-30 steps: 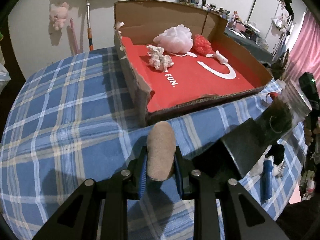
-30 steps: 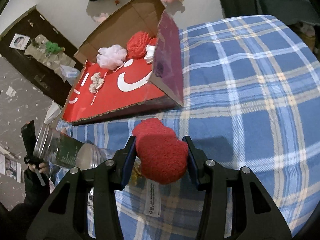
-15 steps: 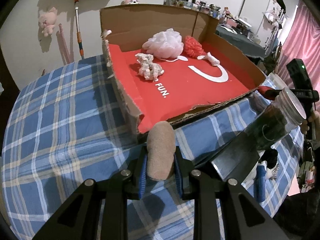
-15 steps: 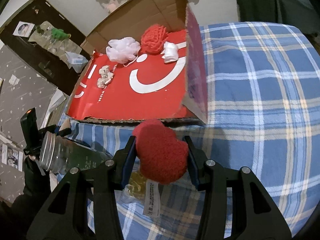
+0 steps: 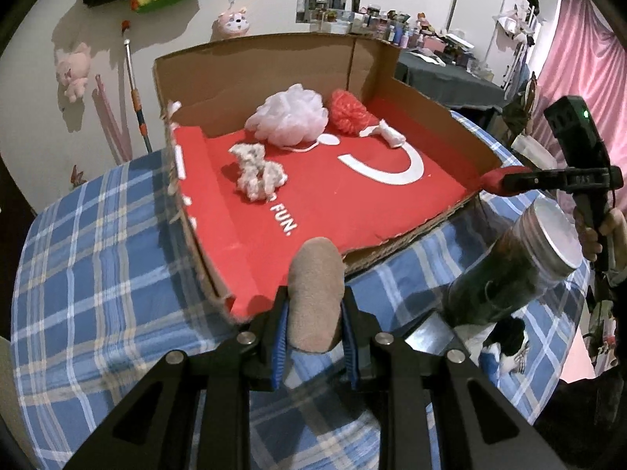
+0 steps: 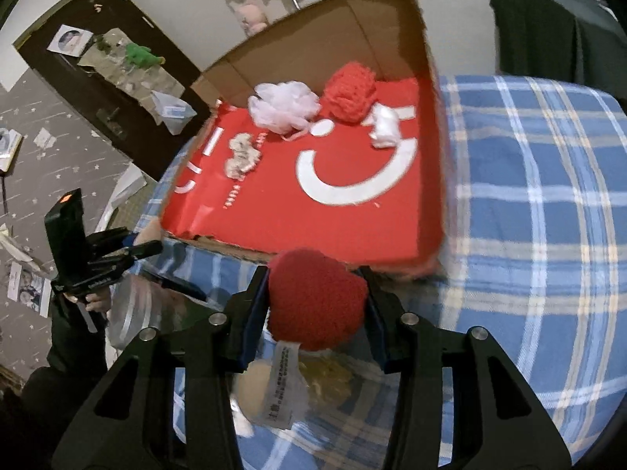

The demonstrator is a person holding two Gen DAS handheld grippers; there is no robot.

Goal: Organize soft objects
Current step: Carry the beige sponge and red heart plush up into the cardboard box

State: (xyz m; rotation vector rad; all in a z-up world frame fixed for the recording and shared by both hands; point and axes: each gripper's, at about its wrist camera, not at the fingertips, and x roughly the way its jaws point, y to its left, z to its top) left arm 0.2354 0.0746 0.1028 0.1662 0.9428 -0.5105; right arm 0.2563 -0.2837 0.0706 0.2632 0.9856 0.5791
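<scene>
The left gripper (image 5: 315, 337) is holding a tan plush piece (image 5: 315, 293), its jaws pressing on both sides; the piece's lower end is dropping out of sight between them, so its full shape is unclear. It is hovering just at the near torn edge of the cardboard box (image 5: 274, 62), which is sitting on the worktop (image 5: 98, 254) under a blue plaid cloth.

The right gripper (image 6: 315, 313) is gripping a red plush heart (image 6: 315, 299) in the same way, with a white label (image 6: 284, 384) dangling below, its print too small to read.

Inside the box, on the red floor, a white bath pouf (image 5: 288, 117), a red knitted ball (image 5: 348, 111), a small white bundle (image 5: 392, 137) and a cream fuzzy scrunchie (image 5: 256, 172) are lying near the back.

A clear jar with a metal lid (image 5: 517, 270) is poking in at the right, its contents dark and hard to make out. The worktop's near edge is being blocked by the gripper frames.
</scene>
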